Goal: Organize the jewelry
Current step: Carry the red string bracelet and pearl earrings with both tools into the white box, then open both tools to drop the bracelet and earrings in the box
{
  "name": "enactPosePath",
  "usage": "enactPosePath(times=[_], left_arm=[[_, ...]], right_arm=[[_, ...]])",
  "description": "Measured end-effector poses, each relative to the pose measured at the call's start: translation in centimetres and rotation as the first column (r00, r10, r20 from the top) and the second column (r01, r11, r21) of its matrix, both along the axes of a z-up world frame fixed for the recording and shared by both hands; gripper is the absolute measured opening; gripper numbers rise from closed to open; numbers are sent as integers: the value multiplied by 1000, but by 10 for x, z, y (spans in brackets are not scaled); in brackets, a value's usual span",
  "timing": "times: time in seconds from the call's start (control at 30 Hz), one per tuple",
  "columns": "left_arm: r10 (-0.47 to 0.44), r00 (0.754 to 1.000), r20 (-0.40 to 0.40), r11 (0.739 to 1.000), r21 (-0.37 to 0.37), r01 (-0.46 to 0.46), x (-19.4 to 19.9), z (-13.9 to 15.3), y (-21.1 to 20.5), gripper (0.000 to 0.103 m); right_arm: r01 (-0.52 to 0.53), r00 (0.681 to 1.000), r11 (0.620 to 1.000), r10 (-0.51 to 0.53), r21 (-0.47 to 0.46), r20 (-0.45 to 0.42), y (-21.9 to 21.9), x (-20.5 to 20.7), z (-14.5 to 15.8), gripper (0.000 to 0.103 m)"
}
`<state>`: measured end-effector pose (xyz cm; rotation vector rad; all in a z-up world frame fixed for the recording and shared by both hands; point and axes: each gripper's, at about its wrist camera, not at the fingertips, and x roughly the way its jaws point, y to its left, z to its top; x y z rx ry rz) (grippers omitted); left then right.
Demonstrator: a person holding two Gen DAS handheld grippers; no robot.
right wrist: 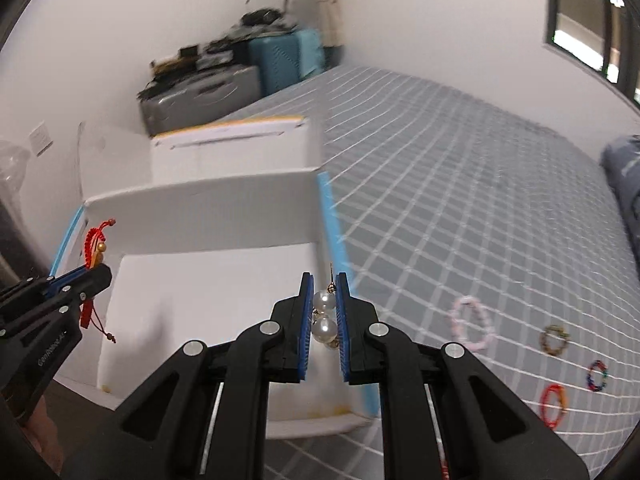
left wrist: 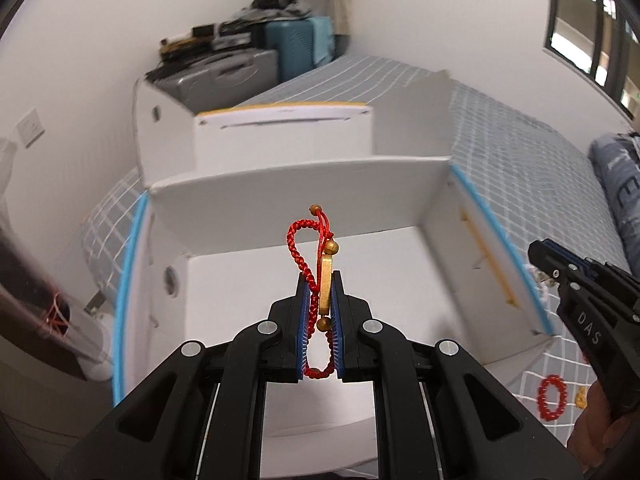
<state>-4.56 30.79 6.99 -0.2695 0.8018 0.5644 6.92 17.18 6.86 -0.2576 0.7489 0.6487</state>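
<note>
My left gripper (left wrist: 319,284) is shut on a red braided bracelet (left wrist: 316,256) with gold beads and a gold plate, held above the open white box (left wrist: 280,280). It also shows in the right wrist view (right wrist: 94,270) with the red bracelet (right wrist: 96,240). My right gripper (right wrist: 324,286) is shut on a pearl earring (right wrist: 324,316) over the box's right edge (right wrist: 332,232). The right gripper shows in the left wrist view (left wrist: 540,264), holding something pale.
The box sits on a grey checked bed (right wrist: 460,200). Loose bracelets lie on the bed: pink (right wrist: 470,324), green-brown (right wrist: 555,340), multicolour (right wrist: 597,376), red-orange (right wrist: 554,406); a red bead bracelet (left wrist: 552,398). Suitcases (right wrist: 272,60) stand by the far wall.
</note>
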Motion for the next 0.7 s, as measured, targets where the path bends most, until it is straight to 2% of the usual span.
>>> enactPosePath(times=[0.17,0.33,0.7], left_arm=[[37,998,-53,998,-44,-39,-6,-21,22,9],[40,994,-104,997,-68,-48,-4,-38,27,9],[24,989,-144,995,-95,-38,0,-52,30,11]], right_arm=[[-42,997,999,40,-33,-72,33,-2,-23,10],[-33,989,995,19,-93,-149,47,4,-47,10],[-34,983,989,7,-145,-184,56,7,-63,11]])
